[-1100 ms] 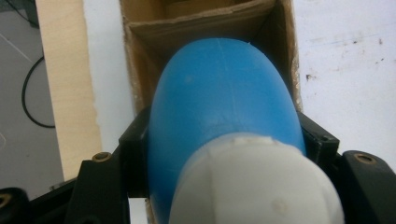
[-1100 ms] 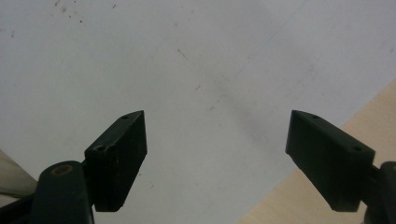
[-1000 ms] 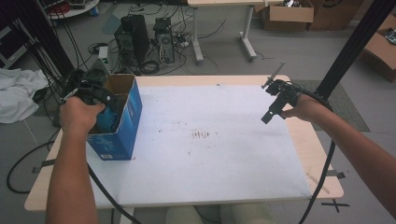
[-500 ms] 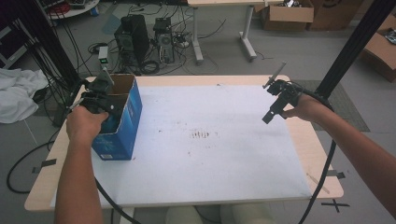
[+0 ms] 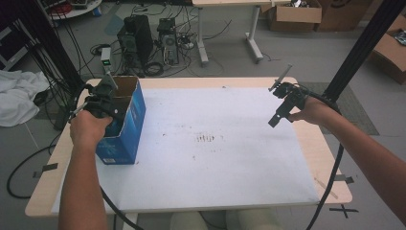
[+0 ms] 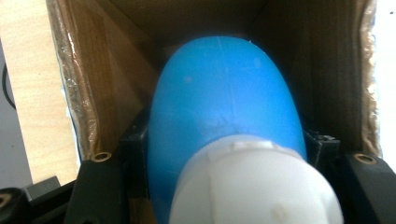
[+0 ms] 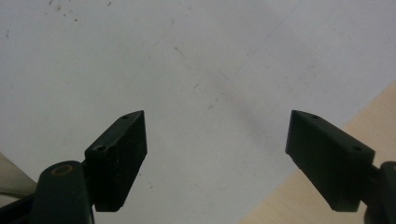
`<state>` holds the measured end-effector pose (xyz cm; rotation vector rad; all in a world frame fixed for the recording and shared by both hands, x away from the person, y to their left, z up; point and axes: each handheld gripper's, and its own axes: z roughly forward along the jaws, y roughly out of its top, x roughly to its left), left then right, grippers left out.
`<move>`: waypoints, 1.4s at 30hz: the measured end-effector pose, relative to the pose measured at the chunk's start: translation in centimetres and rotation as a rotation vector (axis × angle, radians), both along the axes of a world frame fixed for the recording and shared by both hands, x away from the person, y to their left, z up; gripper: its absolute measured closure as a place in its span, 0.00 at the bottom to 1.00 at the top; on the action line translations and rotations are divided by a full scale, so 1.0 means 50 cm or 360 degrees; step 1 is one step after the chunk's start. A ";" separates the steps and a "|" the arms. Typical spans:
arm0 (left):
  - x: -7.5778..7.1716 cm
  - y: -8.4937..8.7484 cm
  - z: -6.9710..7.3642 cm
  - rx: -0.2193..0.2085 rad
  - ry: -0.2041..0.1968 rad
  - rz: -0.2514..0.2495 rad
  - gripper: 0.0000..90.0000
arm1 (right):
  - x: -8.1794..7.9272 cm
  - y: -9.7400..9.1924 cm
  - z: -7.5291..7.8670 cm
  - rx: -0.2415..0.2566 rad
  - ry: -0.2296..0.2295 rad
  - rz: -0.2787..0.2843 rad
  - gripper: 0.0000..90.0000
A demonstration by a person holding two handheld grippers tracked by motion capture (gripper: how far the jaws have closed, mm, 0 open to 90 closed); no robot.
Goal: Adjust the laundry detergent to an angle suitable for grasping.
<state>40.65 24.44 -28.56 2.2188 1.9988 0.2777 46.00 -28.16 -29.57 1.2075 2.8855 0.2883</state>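
A blue open-topped cardboard box point(image 5: 125, 125) stands near the table's left edge. My left gripper point(image 5: 103, 98) points down into its opening. In the left gripper view the jaws are shut on a blue rounded bottle point(image 6: 226, 107) with a white cap point(image 6: 254, 184), and the box's brown inner walls point(image 6: 102, 79) surround it. My right gripper point(image 5: 280, 112) hovers over the right side of the white sheet point(image 5: 215, 143). Its jaws stand wide apart in the right gripper view, my right gripper point(image 7: 215, 144) holding nothing above the sheet point(image 7: 187, 70).
The white sheet covers most of the wooden table point(image 5: 313, 143), whose bare edge shows at the right. Cables trail from both grippers off the table. Computer towers point(image 5: 136, 40), cardboard boxes point(image 5: 294, 12) and a black post point(image 5: 364, 45) stand on the floor beyond.
My left hand has sunk a little, taking the gripper deeper into the blue box's opening. The right hand and gripper have stayed where they were.
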 end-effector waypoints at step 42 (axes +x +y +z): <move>0.007 0.018 0.000 -0.0095 0.0030 0.0117 0.36 | -0.004 0.006 -0.009 -0.0012 0.0040 0.0029 0.23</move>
